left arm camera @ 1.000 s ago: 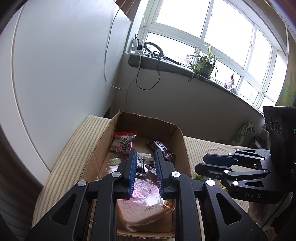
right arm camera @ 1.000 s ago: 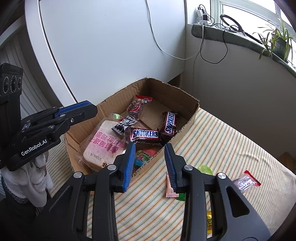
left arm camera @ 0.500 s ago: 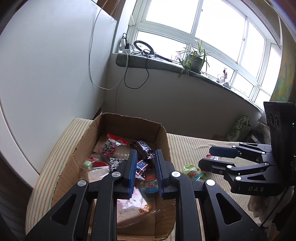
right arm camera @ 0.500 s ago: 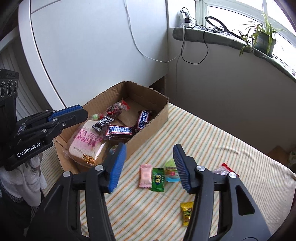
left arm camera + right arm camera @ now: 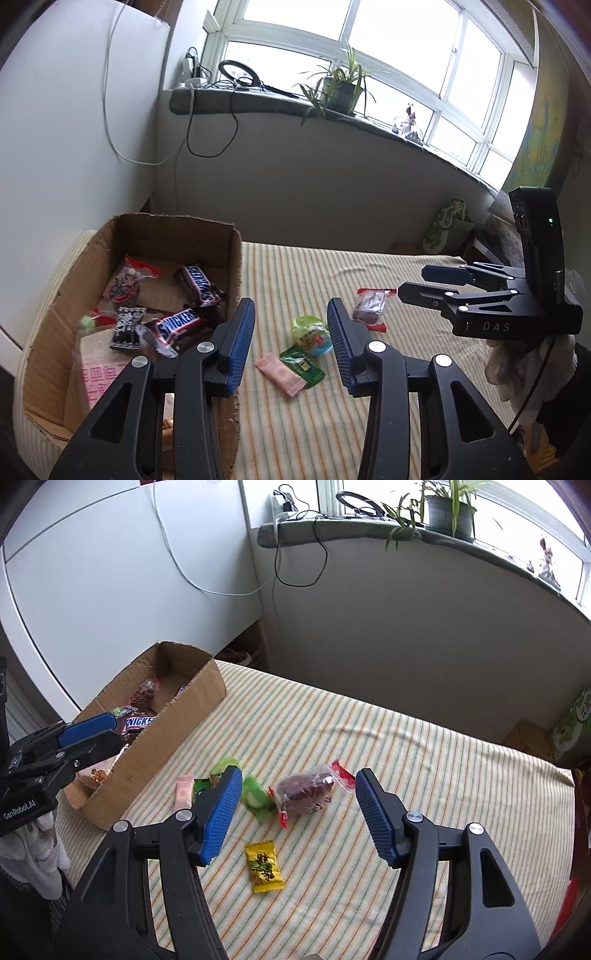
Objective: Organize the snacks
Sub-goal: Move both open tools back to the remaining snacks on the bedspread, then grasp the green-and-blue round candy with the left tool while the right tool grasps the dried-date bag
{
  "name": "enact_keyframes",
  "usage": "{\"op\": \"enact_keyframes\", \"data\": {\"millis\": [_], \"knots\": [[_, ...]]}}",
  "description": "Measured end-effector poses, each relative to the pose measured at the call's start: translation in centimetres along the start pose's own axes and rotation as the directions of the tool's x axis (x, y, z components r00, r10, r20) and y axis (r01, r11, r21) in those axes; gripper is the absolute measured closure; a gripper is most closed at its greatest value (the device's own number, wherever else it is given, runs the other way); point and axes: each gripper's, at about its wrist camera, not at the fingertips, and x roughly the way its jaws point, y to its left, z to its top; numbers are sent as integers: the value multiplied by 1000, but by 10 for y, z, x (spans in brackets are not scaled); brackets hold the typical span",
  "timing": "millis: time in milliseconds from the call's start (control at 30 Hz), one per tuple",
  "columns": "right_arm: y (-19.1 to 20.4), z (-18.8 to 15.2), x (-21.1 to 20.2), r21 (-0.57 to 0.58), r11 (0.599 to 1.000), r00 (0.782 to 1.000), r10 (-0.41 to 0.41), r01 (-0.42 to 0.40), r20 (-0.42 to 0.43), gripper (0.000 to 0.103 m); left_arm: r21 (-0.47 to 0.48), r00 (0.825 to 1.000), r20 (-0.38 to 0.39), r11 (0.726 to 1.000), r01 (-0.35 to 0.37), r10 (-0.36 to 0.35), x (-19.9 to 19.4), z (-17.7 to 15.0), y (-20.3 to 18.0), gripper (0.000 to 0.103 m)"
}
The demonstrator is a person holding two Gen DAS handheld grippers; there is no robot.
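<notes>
A cardboard box (image 5: 236,258) at the left of the striped cloth holds Snickers bars (image 5: 177,325) and other packets. Loose on the cloth lie a green jelly cup (image 5: 310,332), a pink sachet (image 5: 282,374), a green sachet (image 5: 303,365), a dark red packet (image 5: 303,790) and a yellow sachet (image 5: 264,866). My left gripper (image 5: 290,306) hovers over the jelly cup and sachets, its jaws opening with nothing between them. My right gripper (image 5: 299,773) hangs over the dark red packet, its jaws also opening, pads clear of the packet.
A white cabinet (image 5: 55,147) stands behind the box. The window sill (image 5: 258,103) carries cables and a potted plant (image 5: 340,88). A green carton (image 5: 576,731) sits beyond the cloth's far right corner. The cloth's right half is bare.
Both grippers swung right, from over the box to over the loose snacks on the cloth. Both sets of jaws widened; nothing was picked up.
</notes>
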Motion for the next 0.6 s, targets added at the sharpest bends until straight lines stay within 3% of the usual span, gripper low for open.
{"op": "enact_keyframes", "data": {"millis": [333,600], "knots": [[-20,-5,30,92,993,995,77,-71,-59,36,74,993,-120,997,14,-5,45,-15,-38,64],[-19,-2,50,99,992,992,88,-78,-92,36,109,982,-187,994,-8,28,75,-18,-43,64]]}}
